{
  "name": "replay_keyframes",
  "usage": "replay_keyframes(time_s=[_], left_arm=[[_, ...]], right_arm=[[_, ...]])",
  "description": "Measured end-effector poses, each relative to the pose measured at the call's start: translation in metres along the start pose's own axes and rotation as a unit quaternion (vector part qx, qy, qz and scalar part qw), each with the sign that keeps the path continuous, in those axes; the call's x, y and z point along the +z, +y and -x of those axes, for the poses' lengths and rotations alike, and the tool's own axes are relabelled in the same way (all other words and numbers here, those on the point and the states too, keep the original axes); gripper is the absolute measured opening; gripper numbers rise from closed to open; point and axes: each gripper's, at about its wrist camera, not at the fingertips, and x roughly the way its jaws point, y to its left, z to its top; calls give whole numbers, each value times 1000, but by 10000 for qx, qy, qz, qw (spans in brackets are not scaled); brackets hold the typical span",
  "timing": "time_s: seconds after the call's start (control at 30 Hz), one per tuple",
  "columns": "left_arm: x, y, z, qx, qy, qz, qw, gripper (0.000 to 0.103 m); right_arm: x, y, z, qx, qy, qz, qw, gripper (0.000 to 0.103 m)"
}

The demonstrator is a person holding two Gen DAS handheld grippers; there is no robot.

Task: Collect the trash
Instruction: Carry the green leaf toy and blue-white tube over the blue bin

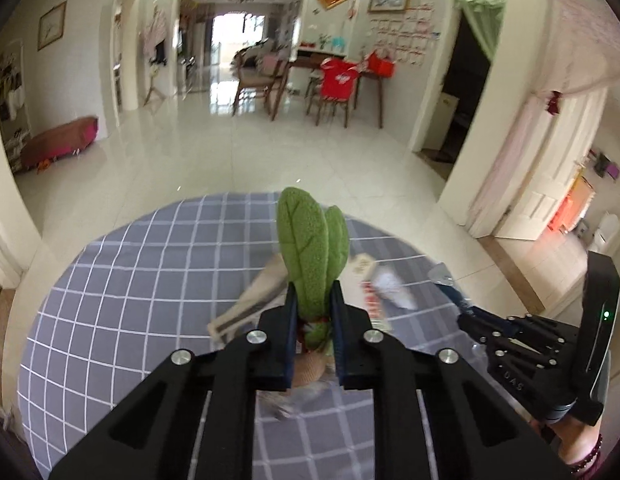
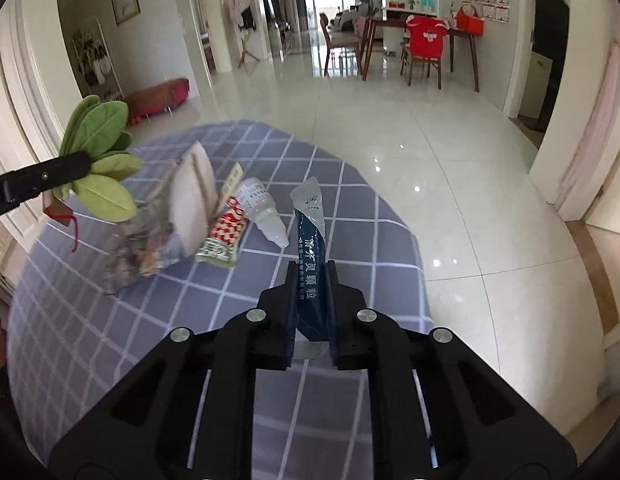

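Note:
My left gripper [image 1: 314,292] is shut on a green plush leaf toy [image 1: 310,240], gripping it at the base of the leaves and holding it above the table. From the right wrist view the same toy [image 2: 102,152] hangs at the left with a red string dangling. My right gripper [image 2: 311,270] is shut on a dark blue sachet [image 2: 310,232] that sticks up between its fingers. In the left wrist view the right gripper [image 1: 455,296] appears at the right edge, a hand behind it. On the cloth lie a small white bottle [image 2: 262,208], a red-and-white checked packet [image 2: 226,232] and a crumpled wrapper bag [image 2: 166,220].
The round table [image 2: 110,340] wears a grey-blue checked cloth; its far edge drops to a glossy tiled floor [image 2: 429,160]. Far off stand a dining table with chairs [image 2: 425,52], one with a red shirt on it. A doorway opens at the right.

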Motion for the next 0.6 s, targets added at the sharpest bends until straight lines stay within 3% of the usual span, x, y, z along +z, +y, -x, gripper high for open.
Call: replay_keyframes(time_s=[0.3,0.6], left_arm=[[-17,-100,53,-568,-163,-586,9965,15],[-69,-228,32,-1302,371,-1275,9826,15]], right_arm=[[-29,-33,90,181,-521,-318,9980,13],[-93,-107,157,-115,-819,-971,9918,13]])
